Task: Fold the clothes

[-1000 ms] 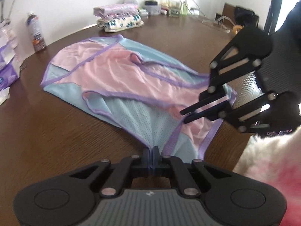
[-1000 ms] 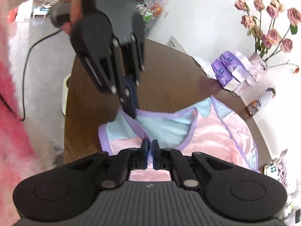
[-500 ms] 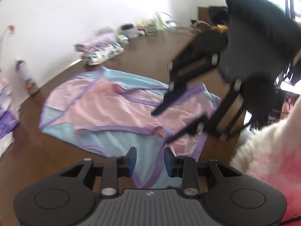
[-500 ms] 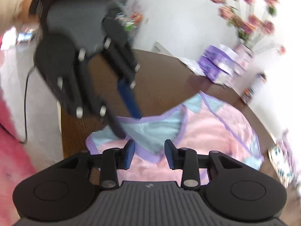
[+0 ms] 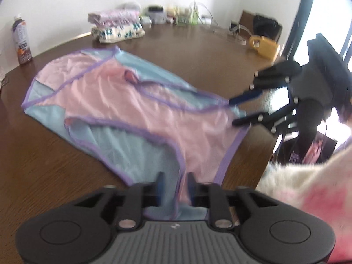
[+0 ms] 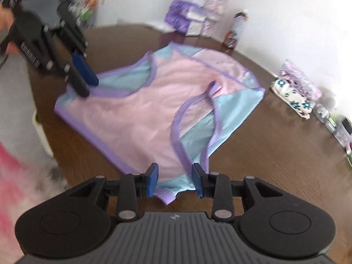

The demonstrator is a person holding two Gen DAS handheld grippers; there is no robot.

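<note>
Garment: pink, blue and purple-trimmed mesh vest (image 5: 132, 110) lying spread flat on the brown counter (image 5: 44, 176).
Left hand-held gripper (image 5: 173, 182): hovering released at 6 o'clock over the vest's near corner.
Right hand-held gripper (image 6: 175, 178): hanging released over the opposite shoulder strap.
Background: folded clothes (image 5: 116, 28) sitting at 12 o'clock; bottle (image 5: 21, 41) standing at 10 o'clock.

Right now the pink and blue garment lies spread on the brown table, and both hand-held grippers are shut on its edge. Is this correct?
Not quite. The garment does lie spread on the brown table, but both hand-held grippers are open: the left wrist view shows the left open, the right wrist view the right.
</note>
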